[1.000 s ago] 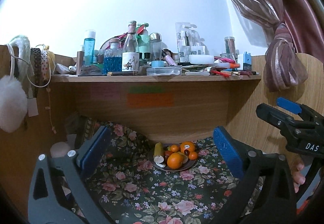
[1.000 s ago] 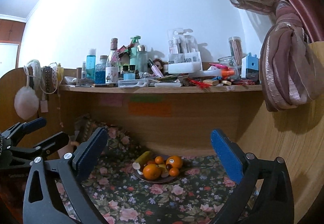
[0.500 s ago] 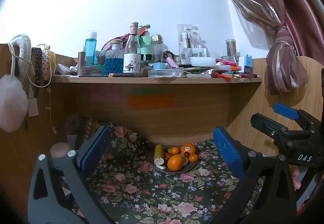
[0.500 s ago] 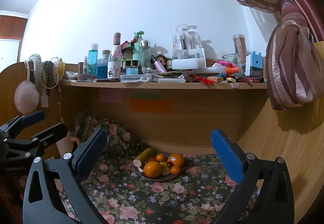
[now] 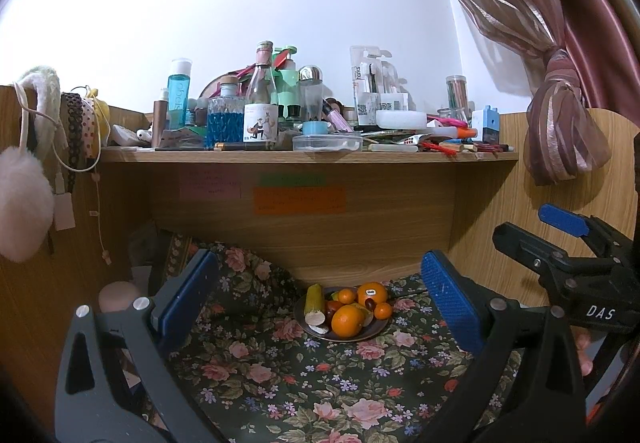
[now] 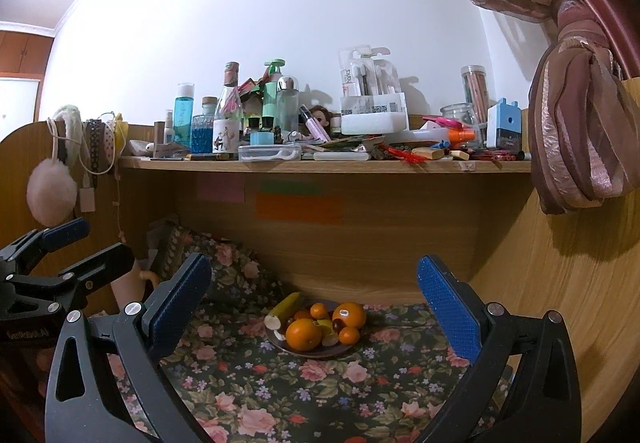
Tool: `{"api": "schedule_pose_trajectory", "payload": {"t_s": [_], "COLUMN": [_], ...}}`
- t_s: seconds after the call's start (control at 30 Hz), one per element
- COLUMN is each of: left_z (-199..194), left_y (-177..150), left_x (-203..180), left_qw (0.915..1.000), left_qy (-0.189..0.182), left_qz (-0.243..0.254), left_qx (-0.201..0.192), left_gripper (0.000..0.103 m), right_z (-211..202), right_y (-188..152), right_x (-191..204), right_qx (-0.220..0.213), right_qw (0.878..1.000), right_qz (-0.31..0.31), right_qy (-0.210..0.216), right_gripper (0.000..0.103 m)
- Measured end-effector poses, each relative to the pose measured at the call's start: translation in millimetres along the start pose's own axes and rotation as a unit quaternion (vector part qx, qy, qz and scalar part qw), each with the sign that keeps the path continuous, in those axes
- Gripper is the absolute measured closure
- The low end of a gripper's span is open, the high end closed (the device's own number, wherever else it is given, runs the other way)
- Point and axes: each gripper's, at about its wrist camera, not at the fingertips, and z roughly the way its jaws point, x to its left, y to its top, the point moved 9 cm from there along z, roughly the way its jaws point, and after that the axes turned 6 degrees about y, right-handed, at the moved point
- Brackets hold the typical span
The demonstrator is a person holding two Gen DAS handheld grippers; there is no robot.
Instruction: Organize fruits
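I have both grippers held above the floral cloth (image 5: 280,383), each with its fingers spread wide and nothing between them. The left gripper (image 5: 320,307) looks straight at the plate (image 5: 376,329), which sits ahead of it, well apart, framed in the gap between its blue pads (image 5: 448,307). From the right gripper (image 6: 312,315) the plate (image 6: 316,353) again lies ahead, a little left of centre between the fingers and short of the wooden back panel.

The fruit is heaped on the plate. A big orange (image 5: 347,321) lies at the edge nearest me, with a second orange bearing a sticker (image 5: 372,293) behind it and to the right. Small mandarins (image 5: 383,310) sit around them, one to the right of the big orange and one further back. A banana with a cut end (image 5: 314,303) lies along the plate's left side, its cut end pointing towards me. Something dark red shows between the oranges; I cannot tell what fruit it is.

In the left view the right gripper (image 5: 560,239) shows off to the right, beside the wooden side wall. In the right view the left gripper (image 6: 76,247) shows off to the left. Above everything, a shelf (image 6: 320,165) crowded with bottles runs across, well beyond and over the plate.
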Motion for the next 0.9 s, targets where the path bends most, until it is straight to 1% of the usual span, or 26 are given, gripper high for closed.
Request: {"api": "schedule_pose_trajectory", "payload": {"t_s": [0.9], "left_z": [0.2], "left_y": [-1.6], "left_x": [-5.8], "left_qw": [0.9999], "left_qy": [-0.011], "left_qz": [0.0], "left_qx": [0.002], "left_gripper": [0.0], "right_z": [-3.5], "right_y": [-1.3], "right_x": [-1.2], "right_qx": [-0.003], "right_qw": [1.0], "right_qz": [0.012], "right_qy": [-0.004], "right_gripper": [0.0]}}
